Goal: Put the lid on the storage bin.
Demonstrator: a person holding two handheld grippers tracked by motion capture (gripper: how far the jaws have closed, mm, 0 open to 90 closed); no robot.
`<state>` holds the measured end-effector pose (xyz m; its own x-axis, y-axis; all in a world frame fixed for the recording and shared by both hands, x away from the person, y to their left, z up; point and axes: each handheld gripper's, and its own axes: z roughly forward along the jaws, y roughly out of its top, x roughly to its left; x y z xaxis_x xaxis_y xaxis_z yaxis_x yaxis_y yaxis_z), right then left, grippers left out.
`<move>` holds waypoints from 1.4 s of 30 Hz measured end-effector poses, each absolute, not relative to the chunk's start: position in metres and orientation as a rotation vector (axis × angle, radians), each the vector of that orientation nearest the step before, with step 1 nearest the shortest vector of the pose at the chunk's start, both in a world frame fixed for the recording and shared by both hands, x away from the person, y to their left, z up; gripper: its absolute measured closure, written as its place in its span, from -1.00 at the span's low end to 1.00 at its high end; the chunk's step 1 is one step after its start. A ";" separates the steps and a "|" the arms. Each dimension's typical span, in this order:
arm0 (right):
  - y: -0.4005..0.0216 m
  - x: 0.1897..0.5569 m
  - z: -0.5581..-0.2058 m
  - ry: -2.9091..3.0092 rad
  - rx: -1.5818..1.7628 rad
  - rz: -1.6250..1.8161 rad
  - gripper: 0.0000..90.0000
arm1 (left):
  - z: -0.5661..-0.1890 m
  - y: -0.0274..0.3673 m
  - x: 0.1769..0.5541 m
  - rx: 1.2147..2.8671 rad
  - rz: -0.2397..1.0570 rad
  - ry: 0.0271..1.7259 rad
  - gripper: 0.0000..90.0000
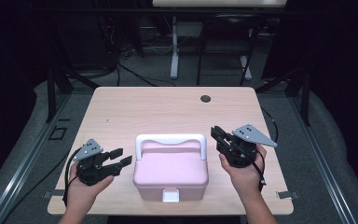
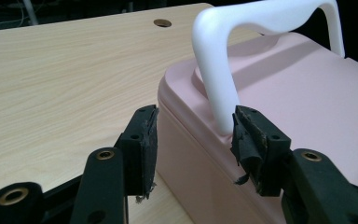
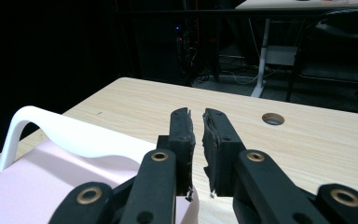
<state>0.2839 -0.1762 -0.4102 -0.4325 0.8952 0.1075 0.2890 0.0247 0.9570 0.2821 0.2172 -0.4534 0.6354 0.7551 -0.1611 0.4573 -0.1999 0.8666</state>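
A pink lidded box with a raised white handle and a white front latch stands near the front middle of the wooden table. My left gripper hovers just left of the box, open, its tips pointing at the box's side. In the left gripper view the box's top left edge and the foot of the handle lie ahead of the spread left gripper, untouched. My right gripper is right of the handle, shut on nothing; the right gripper looks across the table.
A round cable hole sits at the table's far edge. Behind the table are the legs of another desk and cables on the grey floor. Bare tabletop stretches beyond the box and to both sides.
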 end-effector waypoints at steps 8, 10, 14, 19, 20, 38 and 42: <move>-0.177 0.284 -0.411 1.756 1.206 1.428 0.80 | -0.450 0.210 0.294 1.847 0.365 0.967 0.11; -0.177 0.285 -0.411 1.755 1.207 1.428 0.80 | -0.448 0.209 0.297 1.845 0.365 0.967 0.11; -0.178 0.285 -0.411 1.755 1.212 1.426 0.79 | -0.444 0.208 0.303 1.830 0.368 0.972 0.10; -0.179 0.286 -0.412 1.754 1.218 1.428 0.78 | -0.441 0.210 0.313 1.826 0.390 1.001 0.09; -0.179 0.286 -0.412 1.753 1.217 1.427 0.78 | -0.441 0.210 0.315 1.826 0.386 1.003 0.09; -0.183 0.288 -0.416 1.754 1.229 1.422 0.75 | -0.444 0.222 0.322 1.795 0.376 1.029 0.09; -0.183 0.289 -0.417 1.759 1.232 1.417 0.73 | -0.453 0.229 0.321 1.813 0.366 1.053 0.09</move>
